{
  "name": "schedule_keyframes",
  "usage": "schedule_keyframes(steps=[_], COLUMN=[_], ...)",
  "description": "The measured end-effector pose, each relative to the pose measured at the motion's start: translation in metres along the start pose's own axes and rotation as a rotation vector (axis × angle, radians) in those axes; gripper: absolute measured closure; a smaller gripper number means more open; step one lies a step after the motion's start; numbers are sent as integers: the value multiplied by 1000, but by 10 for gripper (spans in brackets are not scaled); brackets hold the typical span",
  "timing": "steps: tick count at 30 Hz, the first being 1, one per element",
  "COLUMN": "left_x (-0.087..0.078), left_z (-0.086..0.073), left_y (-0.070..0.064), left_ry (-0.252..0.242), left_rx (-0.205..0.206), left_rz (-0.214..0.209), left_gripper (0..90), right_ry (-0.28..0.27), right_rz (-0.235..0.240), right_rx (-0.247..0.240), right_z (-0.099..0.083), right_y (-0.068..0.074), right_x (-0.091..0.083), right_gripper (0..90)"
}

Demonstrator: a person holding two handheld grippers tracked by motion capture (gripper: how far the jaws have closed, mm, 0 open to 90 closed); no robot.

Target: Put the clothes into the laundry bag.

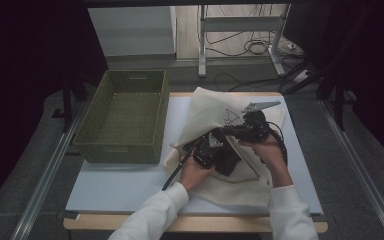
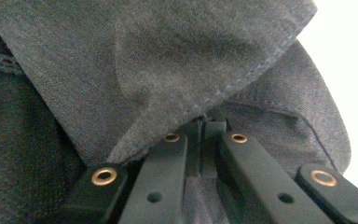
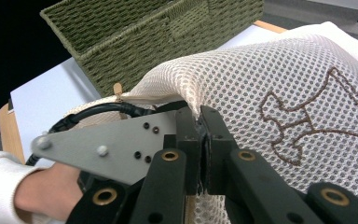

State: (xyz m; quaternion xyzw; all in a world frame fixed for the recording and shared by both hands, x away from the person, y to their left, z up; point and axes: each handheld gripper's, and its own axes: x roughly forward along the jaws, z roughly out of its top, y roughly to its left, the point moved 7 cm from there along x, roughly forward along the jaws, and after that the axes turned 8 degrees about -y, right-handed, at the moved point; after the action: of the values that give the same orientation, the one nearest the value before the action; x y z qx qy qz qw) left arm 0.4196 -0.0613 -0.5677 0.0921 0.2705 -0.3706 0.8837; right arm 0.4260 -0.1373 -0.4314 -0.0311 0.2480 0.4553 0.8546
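Left gripper [image 2: 200,140] jaws clenched on dark cloth [image 2: 168,60], right gripper [image 3: 200,140] jaws pinching mesh bag [image 3: 270,74]

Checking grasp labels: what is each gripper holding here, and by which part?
Right gripper is shut on the cream mesh bag, pinching the edge of its opening. Left gripper is shut on a fold of dark grey garment, near its stitched hem.
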Motion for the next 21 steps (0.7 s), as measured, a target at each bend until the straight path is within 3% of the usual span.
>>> schedule_keyframes(steps=[11,14,21], left_x=[-3,-6,-21], left_z=[0,-1,-8], left_y=[-3,-4,-9], left_ry=[-9,-5,-28], left_rx=[7,13,-20], left_rz=[-8,-22,-69], left_gripper=[897,897,896], right_ry=[-3,-5,-3], right_rz=[2,1,0], right_rx=[2,4,9], right_z=[0,-1,-1], right_y=[-2,-3,-4], right_x=[-1,-1,-1], right_gripper=[871,871,870])
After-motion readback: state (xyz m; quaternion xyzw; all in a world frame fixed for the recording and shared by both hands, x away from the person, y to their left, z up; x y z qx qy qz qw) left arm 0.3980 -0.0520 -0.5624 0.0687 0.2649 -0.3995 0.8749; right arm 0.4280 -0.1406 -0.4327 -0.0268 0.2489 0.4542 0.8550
